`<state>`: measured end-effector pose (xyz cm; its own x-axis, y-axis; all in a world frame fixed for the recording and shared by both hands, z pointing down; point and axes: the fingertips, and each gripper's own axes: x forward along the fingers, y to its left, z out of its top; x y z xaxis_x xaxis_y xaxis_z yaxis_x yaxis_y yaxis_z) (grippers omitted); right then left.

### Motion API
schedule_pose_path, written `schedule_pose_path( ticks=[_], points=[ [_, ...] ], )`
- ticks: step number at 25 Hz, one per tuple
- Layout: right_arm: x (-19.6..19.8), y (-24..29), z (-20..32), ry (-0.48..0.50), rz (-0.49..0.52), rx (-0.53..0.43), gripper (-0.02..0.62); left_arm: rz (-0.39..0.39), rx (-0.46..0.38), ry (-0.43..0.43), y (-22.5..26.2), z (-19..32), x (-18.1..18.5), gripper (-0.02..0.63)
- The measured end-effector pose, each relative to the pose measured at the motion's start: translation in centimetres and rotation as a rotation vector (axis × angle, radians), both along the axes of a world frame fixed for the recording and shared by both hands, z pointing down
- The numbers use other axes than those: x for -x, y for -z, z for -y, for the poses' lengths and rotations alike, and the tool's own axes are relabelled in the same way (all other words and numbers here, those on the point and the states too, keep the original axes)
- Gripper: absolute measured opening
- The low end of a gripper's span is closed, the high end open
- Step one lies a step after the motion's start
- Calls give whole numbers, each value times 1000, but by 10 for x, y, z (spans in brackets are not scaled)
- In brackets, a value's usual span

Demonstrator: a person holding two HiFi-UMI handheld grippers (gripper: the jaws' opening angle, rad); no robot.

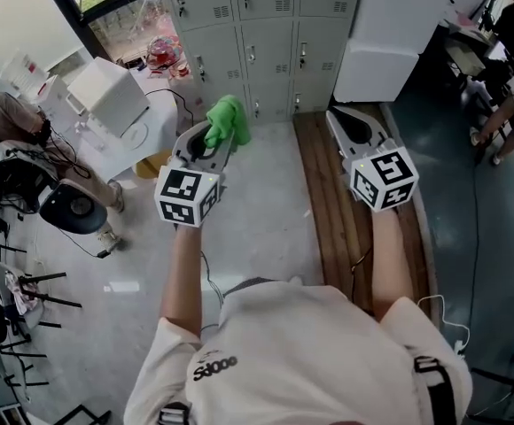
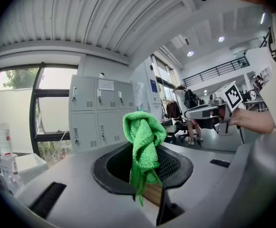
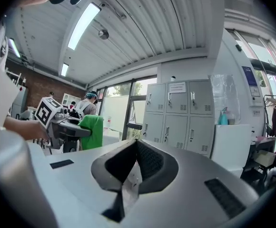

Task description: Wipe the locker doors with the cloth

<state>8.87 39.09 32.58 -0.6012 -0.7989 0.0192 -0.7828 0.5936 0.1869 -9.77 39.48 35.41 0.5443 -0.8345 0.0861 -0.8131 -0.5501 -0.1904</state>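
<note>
Green cloth [image 2: 144, 141], one item, microfibre or terry by its looped nap: bunched and folded over itself, upper part standing up as a loose knot above the left gripper [image 1: 214, 142], a thin tail hanging below. Location: held in the air ahead of the person, facing the locker doors [image 1: 270, 25] but well apart from them; no door touched yet. Handling, as judged: very light, soft and limp, no stiffness of its own, unlikely to slip from a textured pad and not fragile. It will crumple where pressed, so only the part backed by the gripper will bear on the metal. Best hold: a pinch low on the gathered middle, much as now, leaving the bulk of the bunch proud of the tips as the wiping face. A hold on one corner would likely let the rest flap and drag. Left fingers [image 2: 176, 163]: closed down on the cloth, gap no wider than the squeezed fabric, which fills it; nothing else in contact. Right gripper [image 1: 346, 124], one item, level with the left and near it: right fingers [image 3: 152, 163] drawn together, pads meeting along one seam, nothing between them and nothing touched. Locker doors, grey metal, two rows visible in the gripper views, each with vent slots and a handle, all shut.
</note>
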Motion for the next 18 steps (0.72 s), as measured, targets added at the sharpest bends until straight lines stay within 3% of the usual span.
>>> schedule_pose_path(
  ticks=[10, 18],
  points=[
    [-44, -7, 53, 45, -10, 23, 8, 8, 4, 29, 1, 49, -41, 104],
    [-24, -18, 159, 73, 46, 34, 8, 19, -10, 10, -11, 167, -22, 104]
  ],
)
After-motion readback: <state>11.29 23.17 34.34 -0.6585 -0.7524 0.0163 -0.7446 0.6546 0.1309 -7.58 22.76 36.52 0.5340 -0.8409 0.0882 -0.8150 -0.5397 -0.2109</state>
